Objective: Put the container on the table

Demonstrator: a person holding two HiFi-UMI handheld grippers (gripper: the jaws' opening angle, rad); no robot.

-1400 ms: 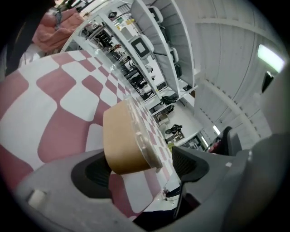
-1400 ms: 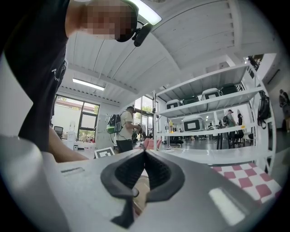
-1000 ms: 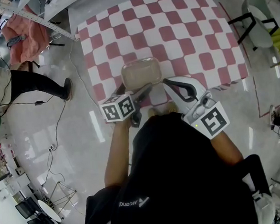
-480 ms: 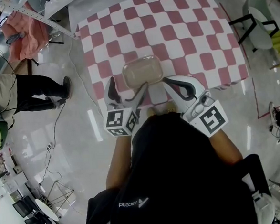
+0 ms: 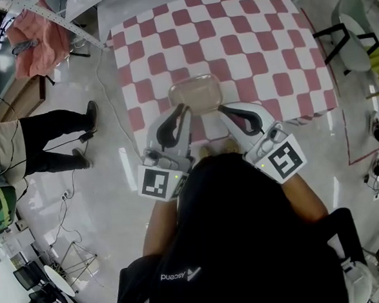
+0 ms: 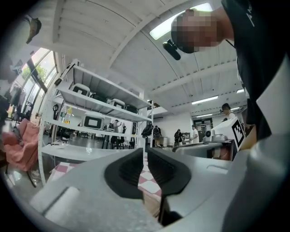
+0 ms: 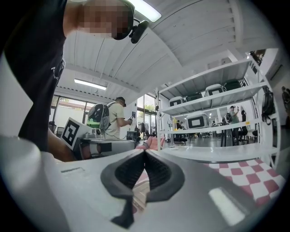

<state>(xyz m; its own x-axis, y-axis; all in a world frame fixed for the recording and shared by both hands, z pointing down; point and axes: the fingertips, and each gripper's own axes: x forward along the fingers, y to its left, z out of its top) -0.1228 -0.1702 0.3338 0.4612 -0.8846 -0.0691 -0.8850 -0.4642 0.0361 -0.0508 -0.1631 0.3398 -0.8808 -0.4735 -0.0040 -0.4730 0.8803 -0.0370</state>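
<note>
The translucent beige container (image 5: 195, 92) rests on the pink-and-white checked table (image 5: 246, 40), near its front edge. My left gripper (image 5: 185, 108) hovers level at the container's near left corner. Its jaws are closing to a narrow slit with nothing between them; in the left gripper view (image 6: 145, 152) only checked cloth shows through the gap. My right gripper (image 5: 220, 109) points at the near right corner. Its pads (image 7: 156, 170) meet at the tip, and a beige patch of the container (image 7: 141, 194) shows below them.
A person's dark trouser legs (image 5: 51, 118) stand on the glossy floor left of the table, among cables. A pink cloth (image 5: 36, 38) hangs on a rack at far left. A chair (image 5: 349, 26) stands to the right. Metal shelving (image 6: 99, 97) lies beyond.
My left gripper lifted away from the container's near edge, rolled upright, and its wide-open jaws came almost together. The container and my right gripper stayed put.
</note>
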